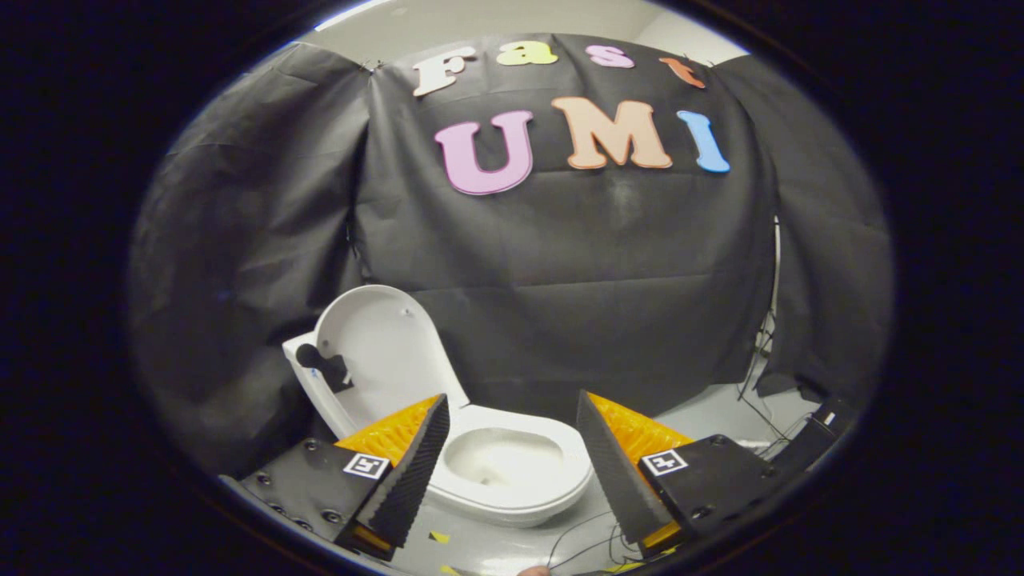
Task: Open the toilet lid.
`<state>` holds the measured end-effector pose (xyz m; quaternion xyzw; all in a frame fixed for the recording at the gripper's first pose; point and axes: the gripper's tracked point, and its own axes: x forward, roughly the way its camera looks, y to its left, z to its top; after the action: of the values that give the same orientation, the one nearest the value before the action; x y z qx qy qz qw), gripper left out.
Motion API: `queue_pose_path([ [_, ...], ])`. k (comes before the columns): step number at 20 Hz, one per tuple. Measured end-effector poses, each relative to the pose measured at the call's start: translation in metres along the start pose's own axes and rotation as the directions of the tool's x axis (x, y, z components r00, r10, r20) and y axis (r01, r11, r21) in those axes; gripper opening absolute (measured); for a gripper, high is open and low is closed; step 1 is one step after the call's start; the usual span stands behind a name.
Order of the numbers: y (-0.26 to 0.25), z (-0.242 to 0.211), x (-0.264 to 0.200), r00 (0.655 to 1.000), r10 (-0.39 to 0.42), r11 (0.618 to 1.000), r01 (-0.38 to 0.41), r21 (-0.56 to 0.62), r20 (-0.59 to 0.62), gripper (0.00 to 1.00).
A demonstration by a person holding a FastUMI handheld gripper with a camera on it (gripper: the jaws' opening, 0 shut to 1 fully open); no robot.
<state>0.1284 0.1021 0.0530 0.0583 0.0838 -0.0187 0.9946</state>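
White toilet lid [376, 340] and white seat [552, 488] showing plain, no pattern. Booth wall cloth [560, 264] looking black, creased. Floor [512, 548] showing pale grey with small yellow-black tape bits [439, 537]. Thin black cables [588, 544] trailing.

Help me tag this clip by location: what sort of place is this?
Probably a staged recording booth, not a real bathroom: a white toilet with its lid raised stands before a black cloth wall, loose cables trailing on the floor. The fingers are open, holding nothing.
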Motion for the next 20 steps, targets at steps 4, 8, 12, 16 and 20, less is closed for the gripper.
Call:
queue_pose_path([
  [4, -0.032, -0.021, -0.015, 0.999, -0.025, 1.000, 0.025, -0.009, 0.024, 0.99],
  [8, -0.036, -0.020, -0.019, 0.998, 0.006, 0.998, -0.010, 0.056, 0.067, 0.99],
  [12, -0.032, -0.017, -0.008, 0.992, 0.056, 0.997, -0.061, 0.038, 0.116, 0.98],
  [16, -0.035, -0.013, 0.006, 0.992, 0.048, 0.999, -0.048, -0.002, 0.118, 0.98],
  [20, -0.031, -0.018, 0.012, 0.993, 0.054, 0.998, -0.051, -0.032, 0.105, 0.98],
])
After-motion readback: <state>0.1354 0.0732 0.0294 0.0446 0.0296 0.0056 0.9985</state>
